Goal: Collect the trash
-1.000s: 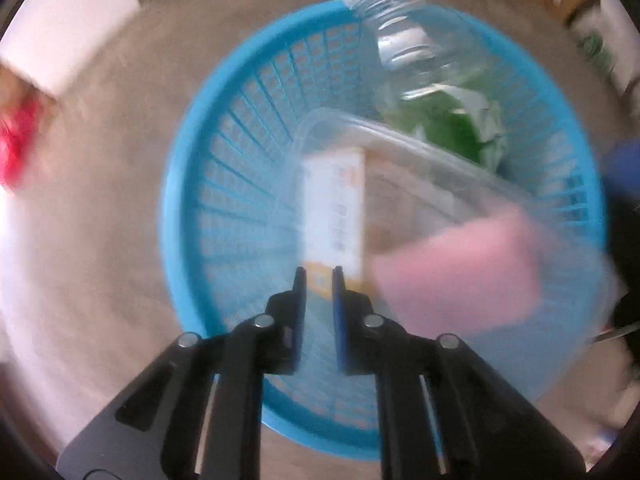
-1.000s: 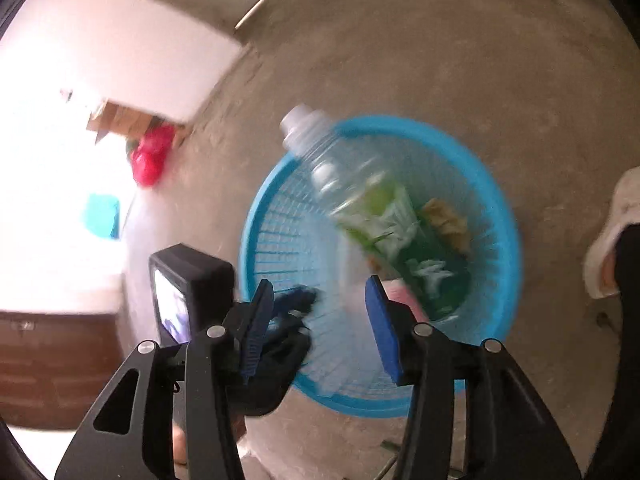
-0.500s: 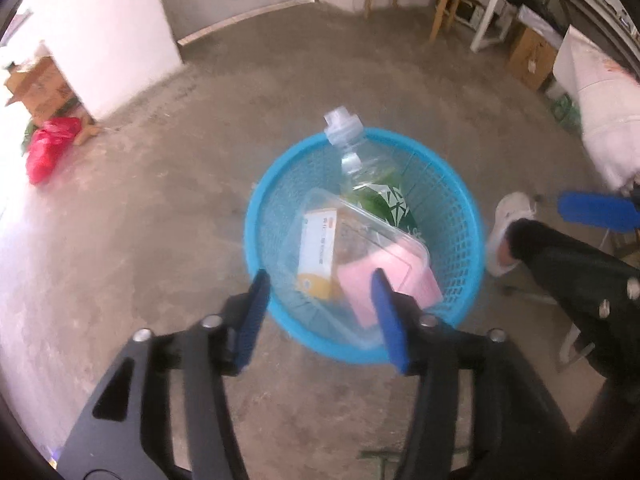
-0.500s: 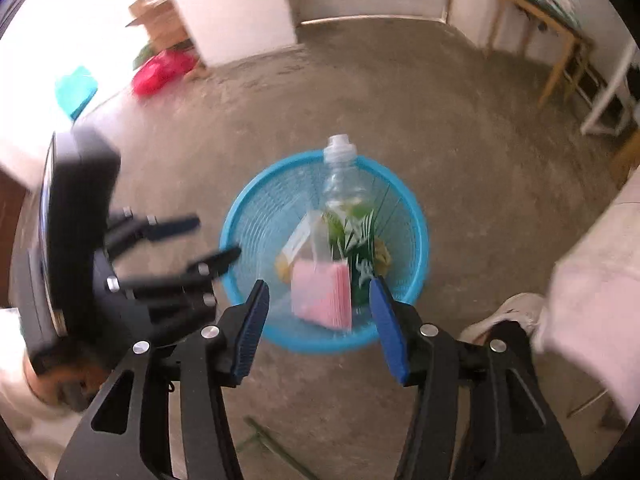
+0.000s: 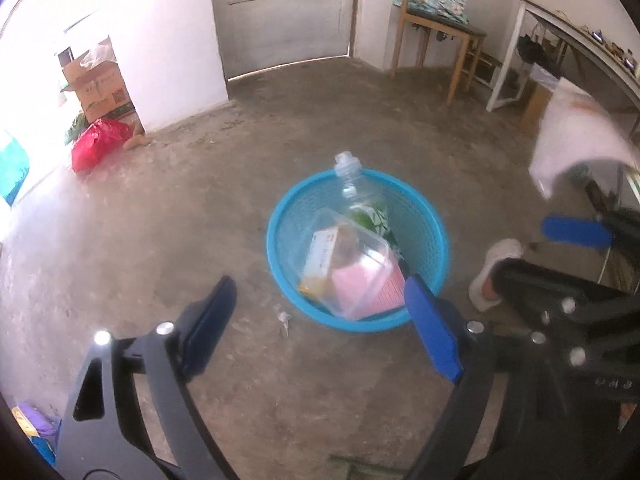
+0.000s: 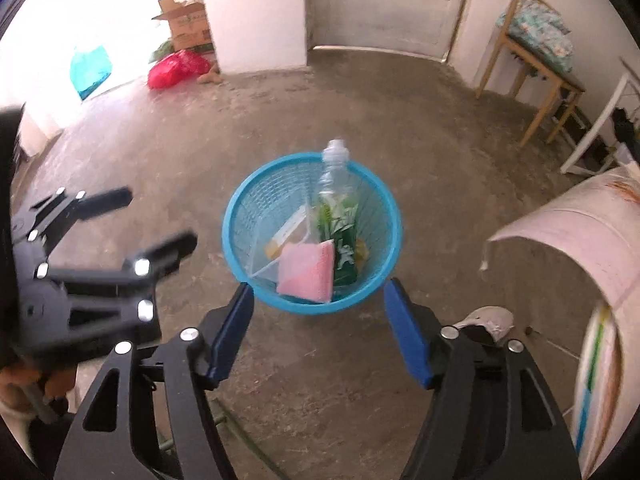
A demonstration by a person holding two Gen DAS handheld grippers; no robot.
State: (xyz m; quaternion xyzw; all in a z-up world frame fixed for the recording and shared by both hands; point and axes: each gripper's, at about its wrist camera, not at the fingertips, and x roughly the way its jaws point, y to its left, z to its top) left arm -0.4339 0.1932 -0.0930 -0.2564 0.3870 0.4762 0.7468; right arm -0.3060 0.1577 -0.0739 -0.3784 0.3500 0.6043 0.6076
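A blue mesh basket (image 5: 420, 216) stands on the concrete floor; it also shows in the right wrist view (image 6: 256, 196). In it are a clear plastic bottle (image 5: 349, 174) with a green label (image 6: 340, 224), a clear plastic container (image 5: 344, 256) with a yellow and white card, and a pink pack (image 6: 306, 270). My left gripper (image 5: 324, 332) is open and empty, held above the floor in front of the basket. My right gripper (image 6: 320, 332) is open and empty, also in front of the basket. The right gripper (image 5: 576, 232) shows at the right of the left wrist view.
A small white scrap (image 5: 284, 317) lies on the floor by the basket. A red bag (image 5: 100, 142) and cardboard boxes (image 5: 98, 84) sit by the white wall. A wooden chair (image 5: 434, 30) stands at the back. A white shoe (image 5: 494, 272) is right of the basket.
Both grippers have pulled back and up from the basket. The left gripper let go of the clear container and opened. The bottle and container now rest in the basket.
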